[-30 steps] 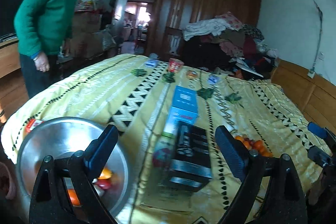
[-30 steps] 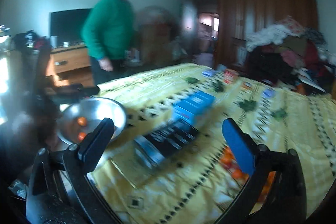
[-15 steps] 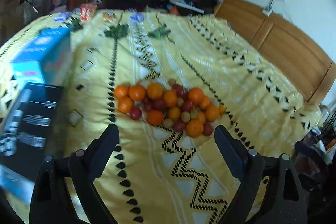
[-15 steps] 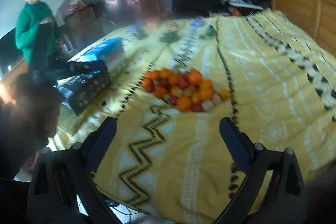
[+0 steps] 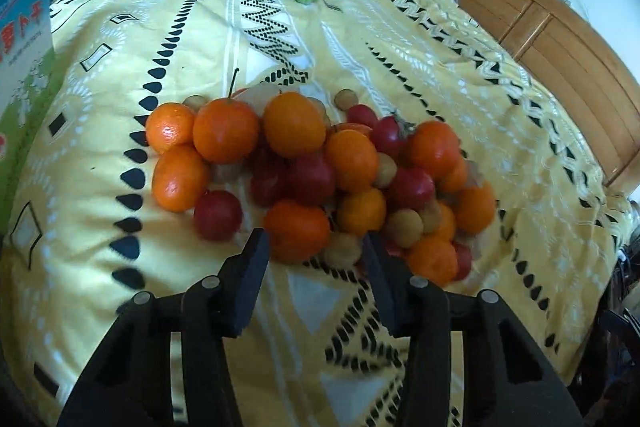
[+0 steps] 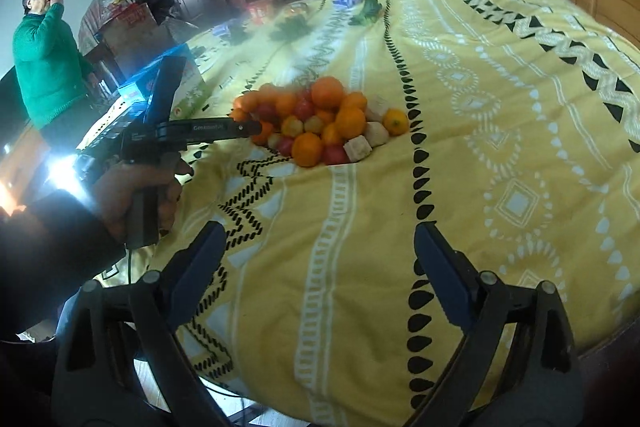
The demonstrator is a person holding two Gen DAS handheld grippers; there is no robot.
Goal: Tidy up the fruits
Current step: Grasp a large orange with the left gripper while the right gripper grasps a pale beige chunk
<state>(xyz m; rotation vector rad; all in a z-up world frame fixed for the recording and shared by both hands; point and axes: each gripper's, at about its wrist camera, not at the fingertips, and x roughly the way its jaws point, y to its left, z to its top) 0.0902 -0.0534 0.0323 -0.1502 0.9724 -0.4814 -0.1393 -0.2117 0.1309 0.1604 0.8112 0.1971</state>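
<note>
The left tool [image 5: 314, 247] had swung away from the steel bowl and the boxes it faced a second earlier and now hung low over the fruit pile [image 5: 320, 179] on the yellow bedspread [image 5: 400, 27]. Its fingers stood apart, narrower than half a second before, straddling the near orange [image 5: 297, 229] at the pile's front edge without yet gripping it. That looked to me like the start of another pick. The right tool [image 6: 316, 259] waited well back from the pile, fingers spread wide and empty, as before.

The fruit lay heaped mid-bed: oranges, red ones, small tan ones. A blue and green box [image 5: 24, 39] at the left carried Chinese characters I could not make out. The left tool's body, seen from the right camera, bore small white lettering beginning "Gen", the rest too blurred to read.
</note>
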